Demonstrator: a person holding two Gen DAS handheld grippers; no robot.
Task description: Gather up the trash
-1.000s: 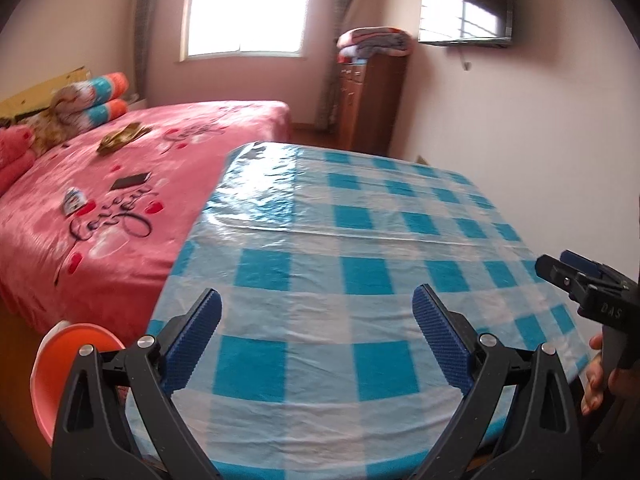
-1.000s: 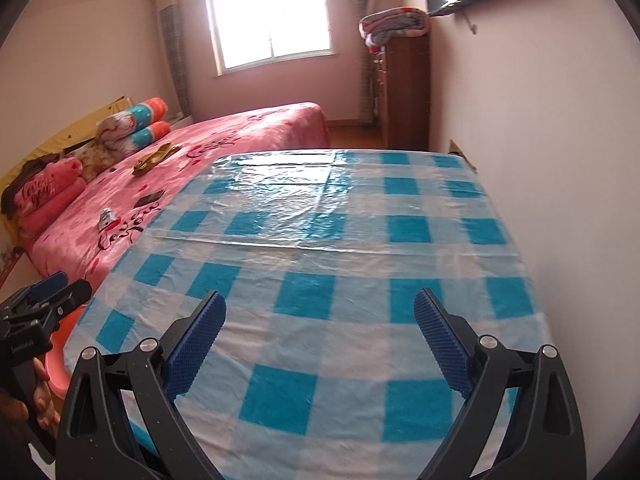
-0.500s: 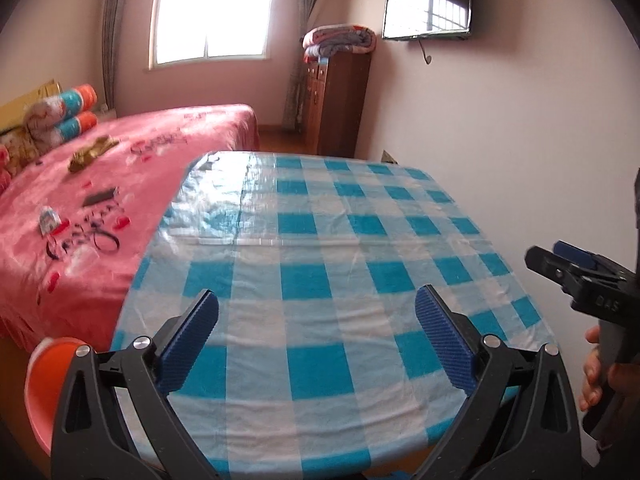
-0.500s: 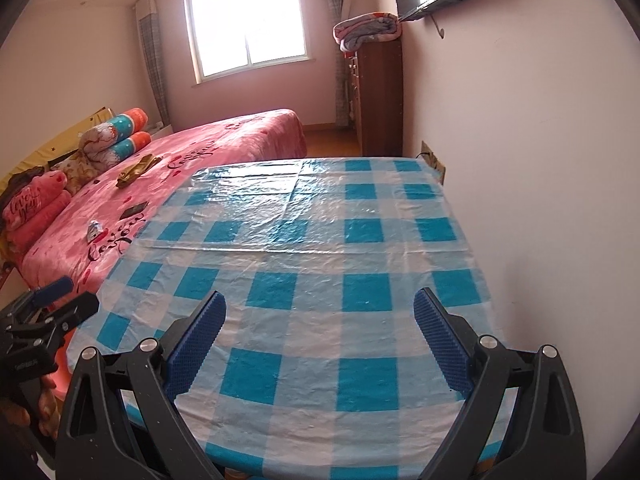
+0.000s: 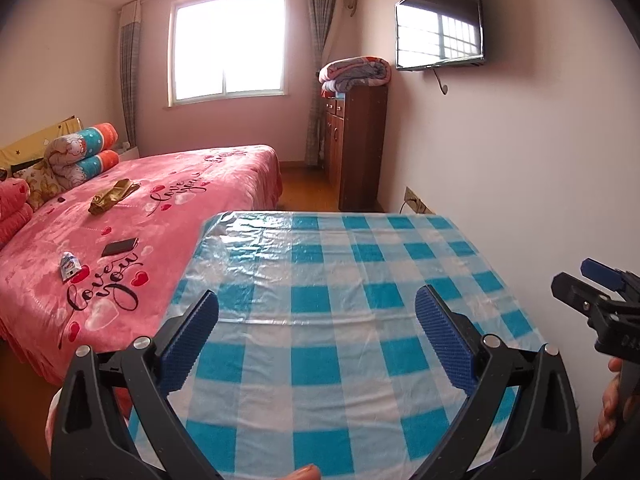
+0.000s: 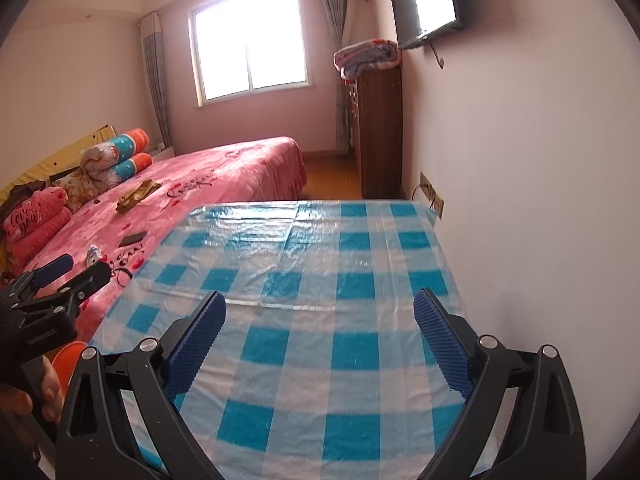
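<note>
My left gripper is open and empty above the near end of a table under a blue-and-white checked plastic cloth. My right gripper is also open and empty over the same cloth. Each shows at the edge of the other's view: right gripper, left gripper. On the pink bed to the left lie a small white-and-blue wrapper, a crumpled gold piece and a black phone. The cloth itself shows no loose items.
A wall runs along the table's right side, with a wall socket. A brown cabinet topped by folded blankets stands beyond, under a wall-mounted TV. An orange round object sits low between bed and table. Pillows and rolled quilts lie at the bed head.
Both views have pulled back and tilted upward, showing more wall, TV and ceiling. Both grippers stay open and empty.
</note>
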